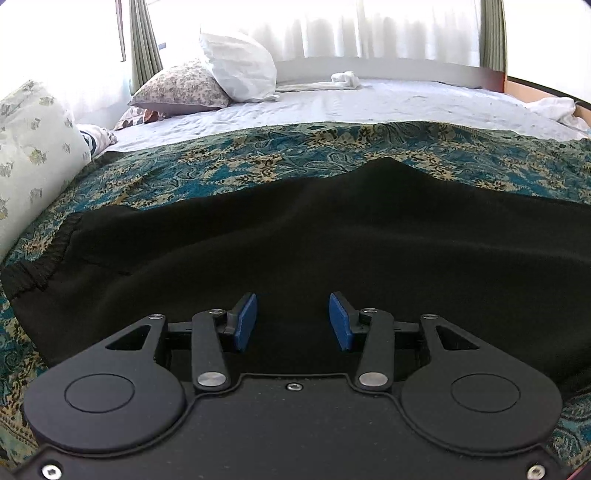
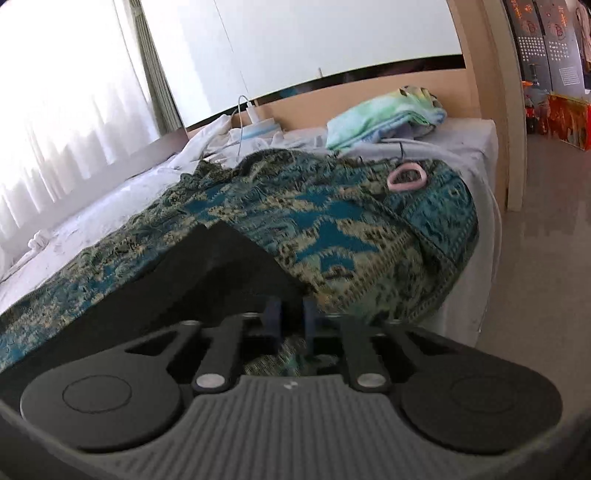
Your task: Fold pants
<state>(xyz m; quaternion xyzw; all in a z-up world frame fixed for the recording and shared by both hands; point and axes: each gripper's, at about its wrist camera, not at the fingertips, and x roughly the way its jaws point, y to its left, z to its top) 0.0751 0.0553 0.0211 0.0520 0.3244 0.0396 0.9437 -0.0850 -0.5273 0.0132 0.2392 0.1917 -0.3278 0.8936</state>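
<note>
Blown-out window (image 1: 369,29) backlight — fisheye-bent edges (right view motion-blurred)

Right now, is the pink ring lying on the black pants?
No, the pink ring lies on the patterned blanket, apart from the black pants.

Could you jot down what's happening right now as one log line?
black pants: flat on patterned bedspread | left claw: open over pants | right claw: nearly shut at pants' edge

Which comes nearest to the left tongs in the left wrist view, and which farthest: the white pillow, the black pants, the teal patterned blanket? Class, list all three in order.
From the left tongs:
1. Black pants, directly under and ahead of the tongs.
2. Teal patterned blanket, spread beyond the pants.
3. White pillow, far back on the left, near the curtains.
</note>
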